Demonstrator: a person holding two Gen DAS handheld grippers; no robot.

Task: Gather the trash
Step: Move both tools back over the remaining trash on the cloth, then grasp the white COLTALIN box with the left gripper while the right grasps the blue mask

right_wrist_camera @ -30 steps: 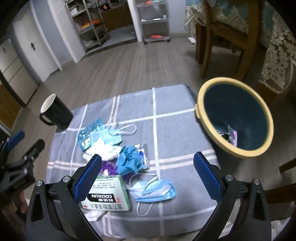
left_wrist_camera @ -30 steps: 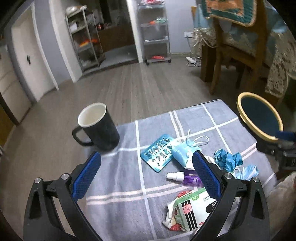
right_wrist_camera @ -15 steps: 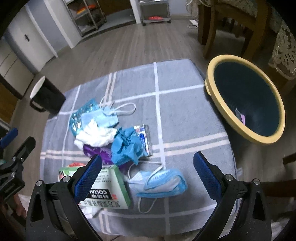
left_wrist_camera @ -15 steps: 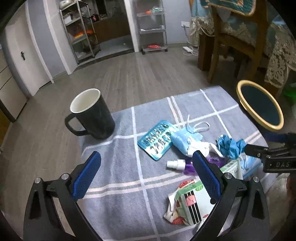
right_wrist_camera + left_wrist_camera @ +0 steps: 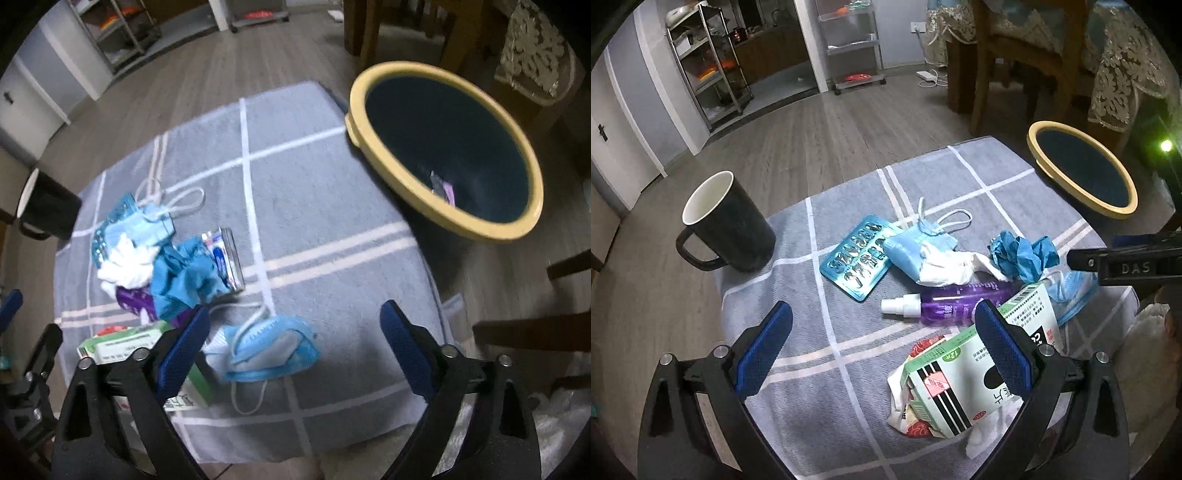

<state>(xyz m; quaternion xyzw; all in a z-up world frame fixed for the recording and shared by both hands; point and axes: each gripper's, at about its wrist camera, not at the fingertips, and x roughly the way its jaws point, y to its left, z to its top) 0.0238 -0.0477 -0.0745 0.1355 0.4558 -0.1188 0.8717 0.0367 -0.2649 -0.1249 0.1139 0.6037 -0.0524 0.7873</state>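
Trash lies on a grey checked cloth: a teal blister pack, a blue face mask with a white tissue, a purple spray bottle, a crumpled blue glove and a green-white carton. A second blue mask lies just ahead of my open, empty right gripper. My left gripper is open and empty, above the cloth near the carton. The yellow-rimmed bin stands at the right; something small lies inside.
A black mug stands at the cloth's left corner. Wooden chairs and a lace-covered table stand behind the bin. Metal shelves line the far wall across the wooden floor. A small foil packet lies beside the glove.
Both grippers have moved in toward the cloth, so the trash looks larger. The right gripper has dropped toward the near blue mask. Nothing has been picked up.
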